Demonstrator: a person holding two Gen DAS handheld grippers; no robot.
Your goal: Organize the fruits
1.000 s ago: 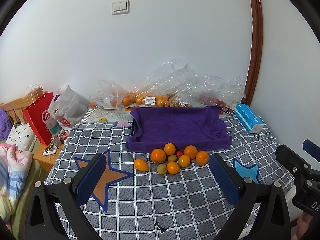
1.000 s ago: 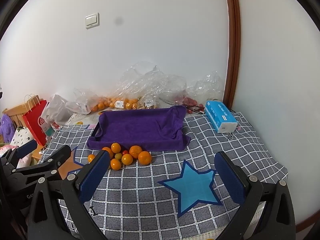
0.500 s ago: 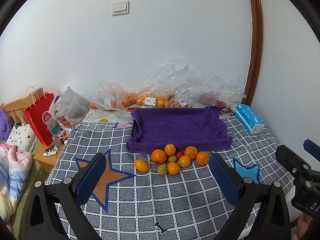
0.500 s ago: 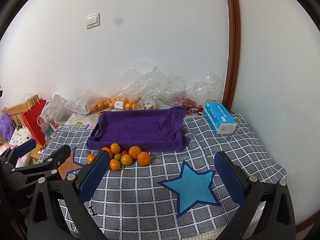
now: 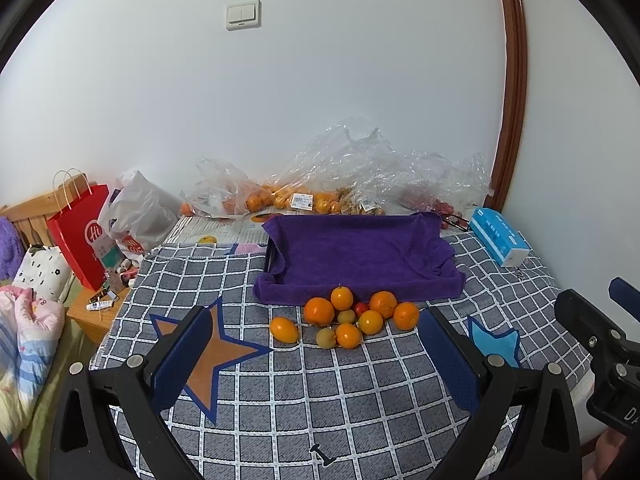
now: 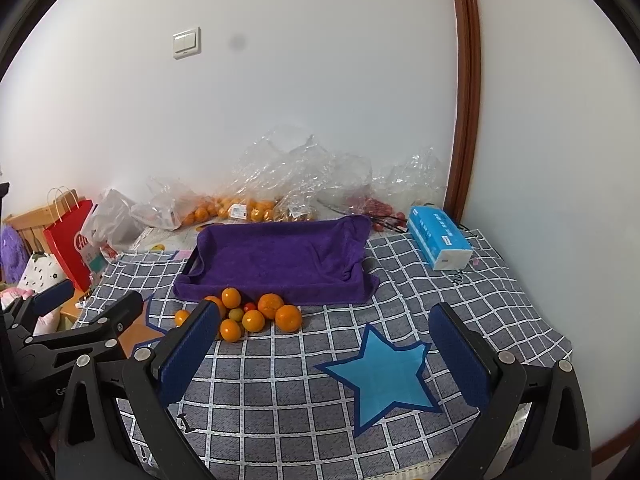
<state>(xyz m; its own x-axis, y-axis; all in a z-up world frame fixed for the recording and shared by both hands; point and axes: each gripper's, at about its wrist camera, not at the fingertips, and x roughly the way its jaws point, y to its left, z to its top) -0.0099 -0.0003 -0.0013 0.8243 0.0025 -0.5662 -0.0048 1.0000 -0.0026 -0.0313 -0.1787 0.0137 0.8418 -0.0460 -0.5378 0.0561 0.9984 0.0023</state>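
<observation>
A pile of small fruits (image 5: 347, 318) (image 6: 256, 314) lies on the checked cloth, mostly oranges with two greenish ones and a red one. One orange (image 5: 284, 329) sits apart at the pile's left. Just behind the pile stands a tray draped in a purple towel (image 5: 360, 256) (image 6: 280, 258), with nothing on it. My left gripper (image 5: 316, 364) hovers open, short of the pile. My right gripper (image 6: 324, 356) is open too, above the blue star (image 6: 380, 376), to the right of the fruits. Neither holds anything.
Clear plastic bags with more oranges (image 5: 288, 200) and red fruit line the wall behind the tray. A blue tissue pack (image 6: 440, 236) lies at the back right. A red paper bag (image 5: 82, 232) and bedding stand off the left edge. An orange star (image 5: 212, 356) marks the cloth.
Both grippers have drifted slightly; the scene sits a little lower in the left view. Both stay open and no fruit has moved.
</observation>
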